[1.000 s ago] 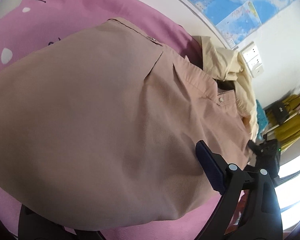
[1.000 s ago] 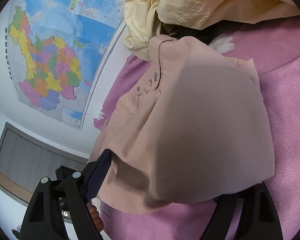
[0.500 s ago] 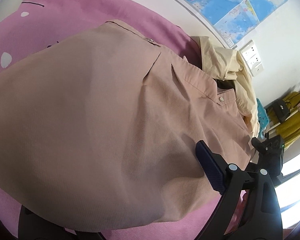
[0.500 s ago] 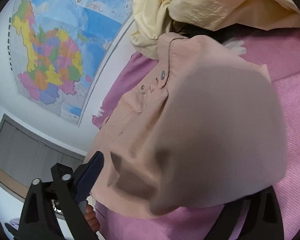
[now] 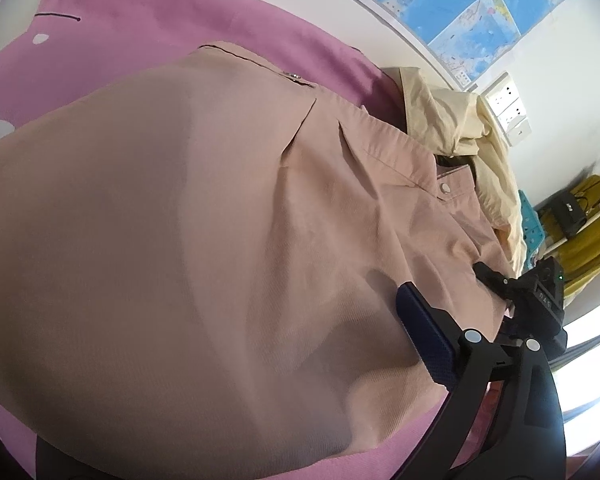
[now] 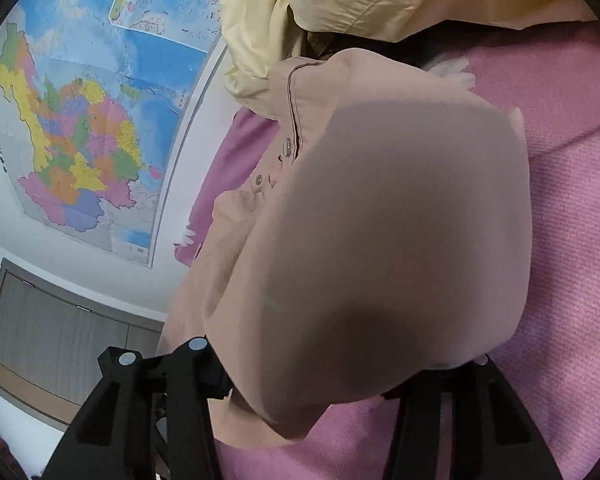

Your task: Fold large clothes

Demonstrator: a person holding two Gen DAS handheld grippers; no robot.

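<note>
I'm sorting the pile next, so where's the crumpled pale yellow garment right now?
The crumpled pale yellow garment lies at the far end of the pink bedspread, just beyond the dusty-pink snap-button shirt, below the wall map; top of the right wrist view.

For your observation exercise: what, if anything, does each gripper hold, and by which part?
Pink shirt drapes over both grippers, left and right, at the near edge. Their fingers are wide apart, so a grip cannot be told.
</note>
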